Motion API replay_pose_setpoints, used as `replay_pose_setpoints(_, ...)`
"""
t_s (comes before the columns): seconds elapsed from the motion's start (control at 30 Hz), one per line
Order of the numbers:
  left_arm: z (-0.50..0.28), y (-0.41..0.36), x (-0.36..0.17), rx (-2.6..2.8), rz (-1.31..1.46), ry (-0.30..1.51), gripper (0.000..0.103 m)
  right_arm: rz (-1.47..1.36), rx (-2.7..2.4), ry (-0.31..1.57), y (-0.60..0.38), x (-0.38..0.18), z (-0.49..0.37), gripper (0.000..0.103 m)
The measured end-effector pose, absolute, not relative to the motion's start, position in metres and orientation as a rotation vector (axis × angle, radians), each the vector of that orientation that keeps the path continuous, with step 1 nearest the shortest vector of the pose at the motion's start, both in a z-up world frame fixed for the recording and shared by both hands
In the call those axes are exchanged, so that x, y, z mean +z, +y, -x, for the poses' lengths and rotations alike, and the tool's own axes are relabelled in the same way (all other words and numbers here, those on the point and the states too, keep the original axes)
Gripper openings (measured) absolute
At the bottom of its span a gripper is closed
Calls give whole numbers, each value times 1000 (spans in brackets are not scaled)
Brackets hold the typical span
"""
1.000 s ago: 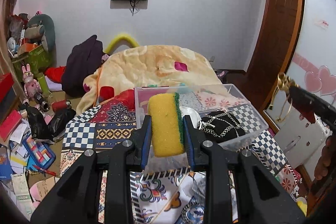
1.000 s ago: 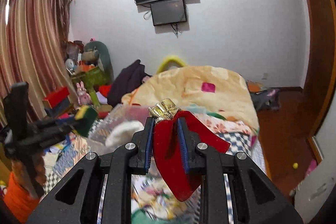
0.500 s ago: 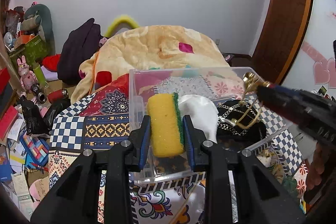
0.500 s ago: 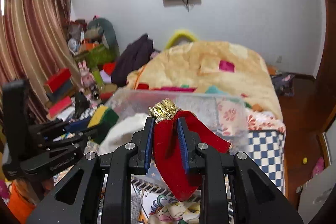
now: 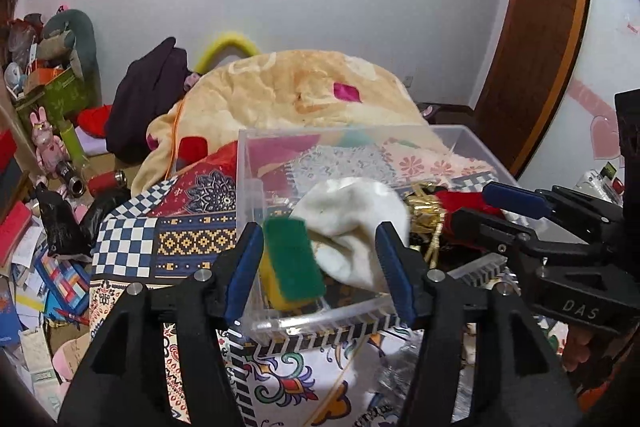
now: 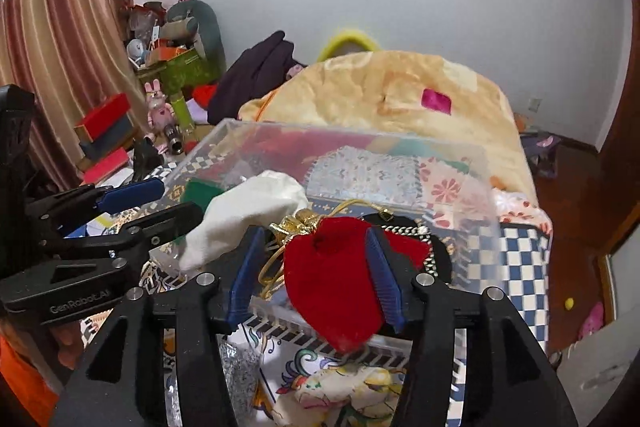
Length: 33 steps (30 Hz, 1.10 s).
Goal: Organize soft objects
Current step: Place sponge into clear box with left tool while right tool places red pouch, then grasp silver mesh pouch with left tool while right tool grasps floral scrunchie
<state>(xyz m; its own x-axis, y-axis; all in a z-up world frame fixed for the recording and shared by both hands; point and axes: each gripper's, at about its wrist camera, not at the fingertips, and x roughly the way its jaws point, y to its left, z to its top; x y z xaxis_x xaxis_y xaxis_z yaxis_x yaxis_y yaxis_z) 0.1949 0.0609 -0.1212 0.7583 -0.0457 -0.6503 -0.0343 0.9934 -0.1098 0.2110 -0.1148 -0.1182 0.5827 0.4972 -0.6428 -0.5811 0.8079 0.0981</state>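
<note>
My left gripper [image 5: 320, 267] hangs over the near edge of the clear plastic box [image 5: 248, 183], its jaws opening. The yellow-and-green sponge [image 5: 294, 261] tips loose between them, green face up, blurred, clear of the right pad. Just behind it in the box lies a white sock [image 5: 352, 219]. My right gripper [image 6: 314, 269] is over the same box [image 6: 320, 133], jaws opening too. A red velvet pouch [image 6: 332, 279] with a gold tassel [image 6: 298, 221] slumps between them, off the left pad. Each gripper shows in the other's view: the right gripper [image 5: 480, 209] and the left gripper [image 6: 168, 205].
A black chain bag [image 6: 420, 233] lies in the box under the pouch. The box stands on a patterned quilt [image 5: 192, 231], in front of a heaped yellow blanket [image 5: 304, 95]. Toys, boxes and papers [image 5: 40, 227] crowd the left floor. A wooden door [image 5: 536, 39] stands at the right.
Both grippers came down over the box and their jaws spread apart. The sponge has tipped over, out of the left grip. The red pouch has sagged loose from the right grip.
</note>
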Motion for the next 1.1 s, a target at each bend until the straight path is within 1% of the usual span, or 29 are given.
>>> replay_pose_setpoints(0.03, -192, 61, -117, -12, 122, 702, 59, 124, 630, 700, -117, -115, -210, 50)
replay_pose_setpoints(0.07, -188, 61, -113, -17, 127, 692, 61, 122, 626, 690, -119, -112, -207, 52)
replay_pose_setpoints(0.1, -185, 62, -108, -20, 131, 680, 64, 119, 620, 674, -122, -108, -205, 58)
replay_pose_setpoints(0.2, -172, 61, -94, -25, 132, 635, 70, 102, 610, 619, -132, -97, -196, 71)
replay_pose_setpoints(0.23, -170, 61, -90, -25, 130, 624, 72, 101, 612, 603, -135, -93, -193, 72)
replay_pose_setpoints(0.3, -162, 61, -82, -26, 128, 598, 78, 98, 604, 575, -142, -88, -186, 77)
replay_pose_setpoints(0.4, -150, 59, -75, -41, 131, 578, 87, 100, 598, 559, -150, -85, -180, 78)
replay_pose_setpoints(0.47, -143, 56, -75, -46, 123, 575, 90, 110, 586, 555, -155, -87, -175, 81)
replay_pose_setpoints(0.5, -140, 55, -76, -49, 116, 576, 91, 118, 578, 554, -158, -89, -173, 82)
replay_pose_setpoints(0.6, -132, 47, -84, -60, 102, 602, 93, 132, 561, 570, -164, -97, -168, 82)
replay_pose_setpoints(0.77, -128, 35, -108, -93, 92, 691, 94, 143, 542, 628, -175, -117, -167, 83)
replay_pose_setpoints(0.97, -134, 21, -140, -119, 90, 788, 93, 153, 549, 740, -174, -150, -168, 83)
replay_pose_setpoints(1.1, -136, 12, -155, -135, 84, 827, 93, 173, 565, 799, -170, -168, -166, 83)
